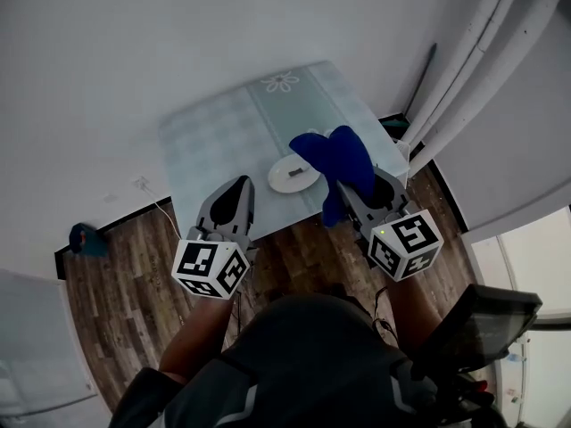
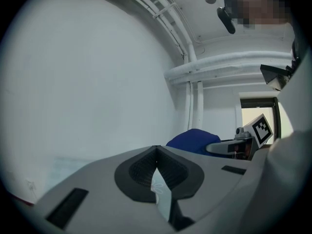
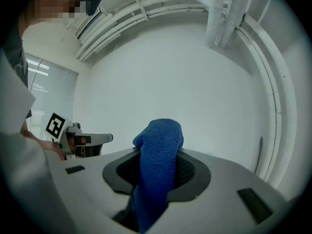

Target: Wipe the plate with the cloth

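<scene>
A small white plate (image 1: 293, 174) with a dark patch on it lies near the front edge of a pale checked table (image 1: 214, 141). My right gripper (image 1: 359, 184) is shut on a blue cloth (image 1: 335, 160), which bulges above the jaws and hangs over the plate's right side. In the right gripper view the cloth (image 3: 158, 155) fills the gap of my right gripper (image 3: 157, 152). My left gripper (image 1: 238, 185) is held up to the left of the plate, shut and with nothing in it. The left gripper view shows my left gripper (image 2: 157, 151) with its pads meeting, and the cloth (image 2: 194, 139) beyond.
The table stands against a white wall, with wooden floor (image 1: 125, 283) in front of it. A blue object (image 1: 85, 237) lies on the floor at the left, and a white cable (image 1: 157, 201) runs down the table's side. White pipes (image 1: 464, 52) and a dark pole (image 1: 425, 77) stand at the right.
</scene>
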Demonstrator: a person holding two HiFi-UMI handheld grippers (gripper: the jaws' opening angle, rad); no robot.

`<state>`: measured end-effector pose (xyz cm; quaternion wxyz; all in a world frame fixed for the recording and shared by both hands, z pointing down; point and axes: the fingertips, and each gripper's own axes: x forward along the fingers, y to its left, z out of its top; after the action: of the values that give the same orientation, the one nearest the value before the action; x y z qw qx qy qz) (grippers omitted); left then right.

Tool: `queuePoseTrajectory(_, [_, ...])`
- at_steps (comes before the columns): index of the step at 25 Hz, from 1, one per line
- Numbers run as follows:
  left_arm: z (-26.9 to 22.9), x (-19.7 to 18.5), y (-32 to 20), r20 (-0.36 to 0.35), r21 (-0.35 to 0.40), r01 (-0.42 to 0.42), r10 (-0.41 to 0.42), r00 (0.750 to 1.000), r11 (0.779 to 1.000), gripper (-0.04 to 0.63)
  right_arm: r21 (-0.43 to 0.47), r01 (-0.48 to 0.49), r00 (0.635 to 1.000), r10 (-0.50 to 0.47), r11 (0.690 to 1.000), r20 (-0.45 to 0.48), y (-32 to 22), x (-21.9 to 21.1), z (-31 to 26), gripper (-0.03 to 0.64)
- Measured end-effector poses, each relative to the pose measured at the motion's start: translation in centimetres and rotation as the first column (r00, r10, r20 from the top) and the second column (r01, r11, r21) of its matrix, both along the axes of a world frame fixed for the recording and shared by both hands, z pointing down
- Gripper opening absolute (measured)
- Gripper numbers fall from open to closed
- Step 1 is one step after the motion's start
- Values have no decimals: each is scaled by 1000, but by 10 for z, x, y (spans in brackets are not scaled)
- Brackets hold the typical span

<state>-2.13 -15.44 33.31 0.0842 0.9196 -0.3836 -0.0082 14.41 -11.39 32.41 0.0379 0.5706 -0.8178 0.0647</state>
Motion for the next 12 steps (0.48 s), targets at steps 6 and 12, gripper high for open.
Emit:
queuePoseTrajectory(6, [-2, 23, 17, -4, -4, 27, -27, 1000, 1000, 9, 13, 28, 1000, -28, 1000, -8, 12, 20, -6, 135])
queuePoseTrajectory(12, [-7, 32, 29, 9, 14, 51, -51, 999, 999, 9, 13, 43, 999, -43, 999, 0, 21, 31, -6, 135])
